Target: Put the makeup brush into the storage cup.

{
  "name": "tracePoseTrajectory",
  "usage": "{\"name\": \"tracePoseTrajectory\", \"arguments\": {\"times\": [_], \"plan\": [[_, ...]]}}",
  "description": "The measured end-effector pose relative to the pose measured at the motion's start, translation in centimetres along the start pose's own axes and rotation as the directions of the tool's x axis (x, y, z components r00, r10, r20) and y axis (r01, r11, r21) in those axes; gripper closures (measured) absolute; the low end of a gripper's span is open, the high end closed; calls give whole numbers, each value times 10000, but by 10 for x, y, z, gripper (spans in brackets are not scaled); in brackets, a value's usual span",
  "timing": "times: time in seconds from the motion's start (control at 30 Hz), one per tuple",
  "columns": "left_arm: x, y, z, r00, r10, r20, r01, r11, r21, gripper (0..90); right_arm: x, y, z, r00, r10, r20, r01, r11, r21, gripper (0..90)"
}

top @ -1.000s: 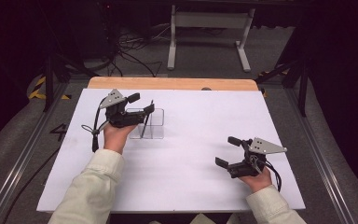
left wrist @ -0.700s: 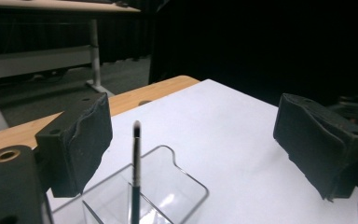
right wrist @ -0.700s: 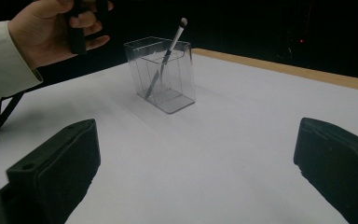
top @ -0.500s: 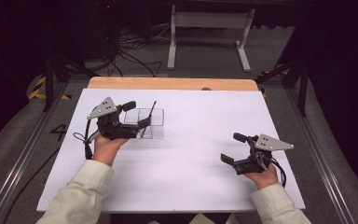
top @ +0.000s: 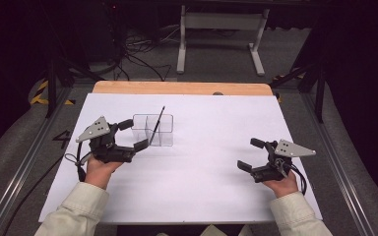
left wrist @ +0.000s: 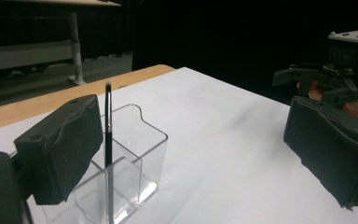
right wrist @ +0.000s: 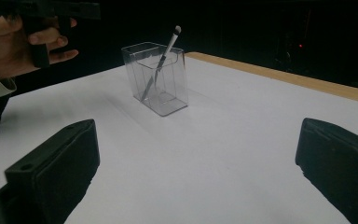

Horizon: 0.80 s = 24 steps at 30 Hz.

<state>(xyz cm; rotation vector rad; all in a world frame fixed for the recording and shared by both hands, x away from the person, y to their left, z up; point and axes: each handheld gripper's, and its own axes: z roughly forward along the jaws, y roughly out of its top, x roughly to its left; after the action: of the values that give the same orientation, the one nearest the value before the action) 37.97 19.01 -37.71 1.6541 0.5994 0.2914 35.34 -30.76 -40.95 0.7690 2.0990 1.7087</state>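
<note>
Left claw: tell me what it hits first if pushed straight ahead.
Probably the clear plastic two-compartment holder with the thin black pen standing in it, just off the open left claw; depth is uncertain.

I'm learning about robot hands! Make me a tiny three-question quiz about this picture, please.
1. True or false: the pen stands inside the clear box.
2. Which claw is nearer the box? A) left claw B) right claw
3. Fill in: both claws are ____ and hold nothing.

Key: 1 true; 2 A; 3 open.
</note>
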Motion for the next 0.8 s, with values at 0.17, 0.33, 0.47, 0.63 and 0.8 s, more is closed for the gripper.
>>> {"name": "tracePoseTrajectory", "arguments": {"times": [0.17, 0.33, 0.47, 0.63, 0.8], "plan": [[-4, -13, -13, 9997, -9, 239, 6, 9999, 116, 44, -2, -1, -2, 9999, 107, -61, -107, 9999, -42, 1], [-4, -28, -26, 9999, -143, 26, 143, 9999, 69, 43, -2, -4, -2, 9998, 222, 18, -222, 9997, -73, 2], [-3, -41, -33, 9992, -391, -94, 391, 9992, -28, 44, -2, -9, -3, 9996, 283, 72, -282, 9995, -156, 2], [-2, -53, -35, 9988, -474, -154, 476, 9988, 98, 44, -2, -15, -3, 9995, 320, 66, -320, 9995, -77, 0], [-2, -68, -39, 9981, -548, -284, 554, 9983, 205, 43, -2, -20, -5, 9996, 266, 76, -266, 9996, -22, 0]]}}
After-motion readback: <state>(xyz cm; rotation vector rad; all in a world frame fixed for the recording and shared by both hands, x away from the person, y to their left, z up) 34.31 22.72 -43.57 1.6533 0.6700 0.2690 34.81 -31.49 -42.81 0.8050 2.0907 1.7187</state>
